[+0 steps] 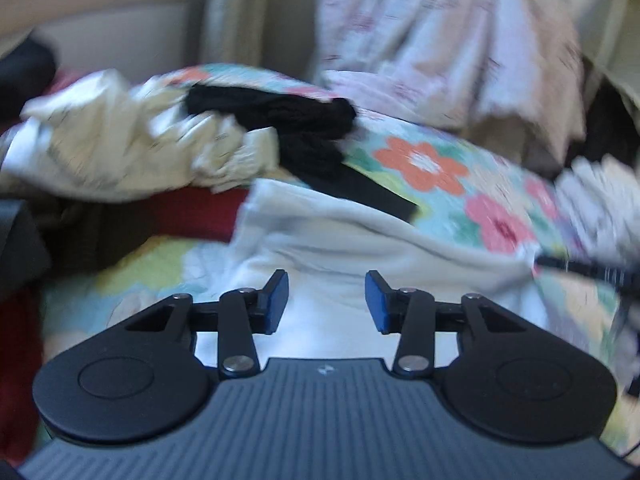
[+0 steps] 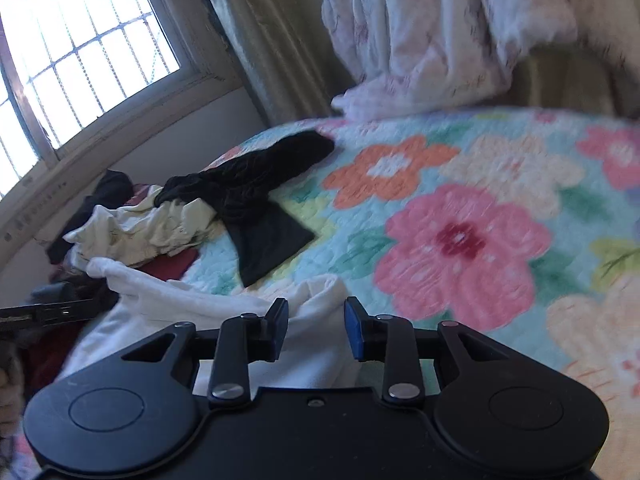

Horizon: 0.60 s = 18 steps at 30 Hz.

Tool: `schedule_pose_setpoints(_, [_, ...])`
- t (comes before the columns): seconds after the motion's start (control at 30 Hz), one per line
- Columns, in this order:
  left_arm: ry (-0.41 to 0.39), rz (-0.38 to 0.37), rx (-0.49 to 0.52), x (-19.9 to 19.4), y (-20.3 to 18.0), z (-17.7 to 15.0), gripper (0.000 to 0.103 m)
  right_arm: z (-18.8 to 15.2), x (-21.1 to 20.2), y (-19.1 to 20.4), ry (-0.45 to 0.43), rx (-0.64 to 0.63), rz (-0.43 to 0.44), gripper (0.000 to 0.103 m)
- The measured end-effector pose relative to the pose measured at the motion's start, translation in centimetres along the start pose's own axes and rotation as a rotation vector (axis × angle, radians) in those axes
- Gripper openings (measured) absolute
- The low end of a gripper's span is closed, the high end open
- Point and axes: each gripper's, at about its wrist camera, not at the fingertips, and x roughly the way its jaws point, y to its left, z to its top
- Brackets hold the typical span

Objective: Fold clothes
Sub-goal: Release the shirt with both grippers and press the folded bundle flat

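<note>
A white garment [image 1: 340, 248] lies crumpled on the floral quilt [image 1: 472, 184]. My left gripper [image 1: 326, 300] is open just above it, with nothing between its blue pads. In the right wrist view the same white garment [image 2: 200, 308] lies at the lower left, and my right gripper [image 2: 316, 326] is open over its right end, empty. The other gripper shows as a black bar at the left edge [image 2: 44, 312]. A black garment [image 2: 260, 196] and a cream garment [image 2: 140, 228] lie beyond.
A red cloth [image 1: 200, 212] and dark clothes [image 1: 24, 64] are piled at the left. A pale pink floral sheet [image 2: 420, 32] hangs at the back by a curtain [image 2: 272, 48]. A barred window [image 2: 80, 48] is at the upper left. The quilt [image 2: 460, 220] spreads to the right.
</note>
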Motion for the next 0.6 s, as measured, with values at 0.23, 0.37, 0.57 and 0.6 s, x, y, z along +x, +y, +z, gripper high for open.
schedule_pose_setpoints(0.23, [0.135, -0.026, 0.156, 4.1, -4.2, 0.9, 0.038, -1.2, -0.8, 5.3, 0.058, -0.171, 0.155, 0.039])
schedule_pose_setpoints(0.37, [0.148, 0.007, 0.178, 6.7, -4.5, 2.1, 0.038, -3.4, -0.8, 8.0, 0.078, -0.321, 0.152, 0.040])
schedule_pose_setpoints(0.57, [0.175, 0.105, 0.132, 9.6, -1.7, 3.6, 0.038, -6.1, -0.7, 7.9, 0.165, -0.467, 0.018, 0.040])
schedule_pose_setpoints(0.6, [0.190, 0.109, 0.137, 9.9, -1.5, 3.5, 0.039, -6.4, -0.8, 7.3, 0.179, -0.455, 0.005, 0.039])
